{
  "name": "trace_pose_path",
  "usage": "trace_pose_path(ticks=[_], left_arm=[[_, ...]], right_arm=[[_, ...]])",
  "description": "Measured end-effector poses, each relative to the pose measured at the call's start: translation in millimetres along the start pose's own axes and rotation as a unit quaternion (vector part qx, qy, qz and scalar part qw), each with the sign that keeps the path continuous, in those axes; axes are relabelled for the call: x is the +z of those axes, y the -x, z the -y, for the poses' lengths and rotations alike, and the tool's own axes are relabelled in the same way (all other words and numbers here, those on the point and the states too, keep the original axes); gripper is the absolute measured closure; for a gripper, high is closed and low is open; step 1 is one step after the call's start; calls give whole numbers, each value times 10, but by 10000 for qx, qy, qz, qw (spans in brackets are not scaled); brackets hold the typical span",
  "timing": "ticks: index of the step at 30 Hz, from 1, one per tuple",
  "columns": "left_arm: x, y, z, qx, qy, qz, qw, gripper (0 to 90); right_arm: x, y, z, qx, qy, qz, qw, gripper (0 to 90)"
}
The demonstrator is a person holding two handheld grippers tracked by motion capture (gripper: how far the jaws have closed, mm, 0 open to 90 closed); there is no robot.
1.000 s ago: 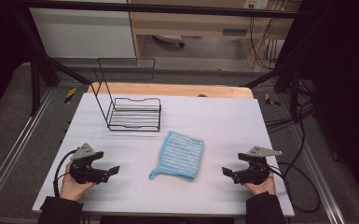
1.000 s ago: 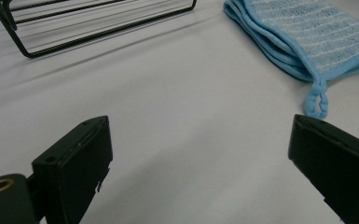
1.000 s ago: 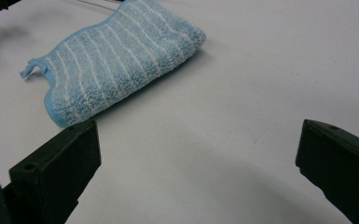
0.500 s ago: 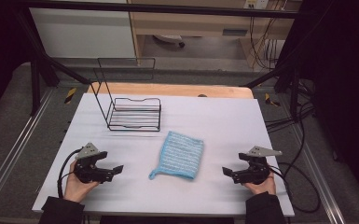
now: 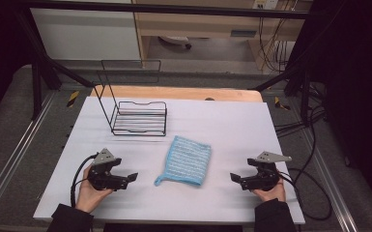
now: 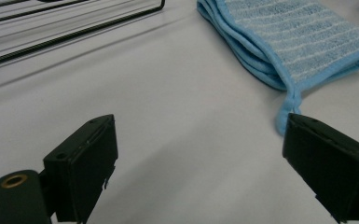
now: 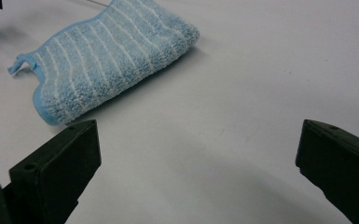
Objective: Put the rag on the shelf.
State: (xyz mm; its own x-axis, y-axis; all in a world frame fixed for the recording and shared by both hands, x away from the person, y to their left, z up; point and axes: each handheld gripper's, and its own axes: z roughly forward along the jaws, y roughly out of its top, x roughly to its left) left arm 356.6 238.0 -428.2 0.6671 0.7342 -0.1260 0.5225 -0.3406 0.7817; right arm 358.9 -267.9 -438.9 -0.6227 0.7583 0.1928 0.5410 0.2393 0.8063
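A folded light-blue striped cloth (image 5: 187,161) lies flat near the middle of the white table (image 5: 232,125), a small loop tab at its near left corner. My left gripper (image 5: 129,178) rests low on the table to the cloth's left, open, jaws pointing at it. In the left gripper view the cloth (image 6: 298,42) lies ahead at the upper right, its tab just beyond the right jaw. My right gripper (image 5: 234,179) stands open to the cloth's right. The right gripper view has the cloth (image 7: 107,56) ahead at the upper left, nothing between the jaws.
A black wire rack (image 5: 139,116) with a tall upright back stands on the table's far left, its lower rail (image 6: 70,32) visible ahead of the left gripper. Cables (image 5: 309,183) trail off the table's right side. A wooden strip (image 5: 174,93) runs along the far edge.
My left gripper has slid right along the table, closer to the cloth. The right gripper and the cloth have stayed in place.
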Motion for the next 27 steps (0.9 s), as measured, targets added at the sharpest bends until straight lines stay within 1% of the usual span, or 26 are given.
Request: trace_pose_path(ticks=[3,4,5,7,14,18,19,20,22,23,25,26,27], left_arm=[[39,48,-45,-67,-2,-18,10000,118],[56,64,-66,-53,-23,-35,10000,118],[100,110,-123,-94,-41,-22,9999,130],[116,127,-142,-107,-40,-3,9999,148],[299,326,-343,-73,-136,125,9998,201],[408,429,-478,-90,-150,188,9997,258],[474,474,-531,-114,-181,207,9996,269],[474,474,-531,-114,-181,207,9996,283],[547,516,-567,-136,-255,218,9993,318],[584,528,-580,-113,-303,240,9992,338],[665,563,-594,-180,-367,246,9989,381],[699,571,-596,-165,-410,266,9987,402],[735,578,-597,-171,-452,267,9985,402]], right_arm=[[4,0,-1,5,-9,-5,10000,5],[4,0,-1,5,-9,-5,10000,5],[8,5,-2,-30,-12,2,10000,6],[12,6,-2,-27,-17,9,10000,6],[15,6,0,-36,-18,27,10000,10],[18,4,1,-30,-28,26,10000,12],[17,4,0,-27,-26,24,10000,13],[17,4,0,-27,-26,24,10000,13],[15,5,0,-27,-26,26,10000,13],[15,5,-1,-26,-28,26,10000,14],[16,5,-1,-20,-27,25,10000,15],[16,4,0,-22,-32,24,10000,15],[16,4,0,-22,-32,24,10000,15]])
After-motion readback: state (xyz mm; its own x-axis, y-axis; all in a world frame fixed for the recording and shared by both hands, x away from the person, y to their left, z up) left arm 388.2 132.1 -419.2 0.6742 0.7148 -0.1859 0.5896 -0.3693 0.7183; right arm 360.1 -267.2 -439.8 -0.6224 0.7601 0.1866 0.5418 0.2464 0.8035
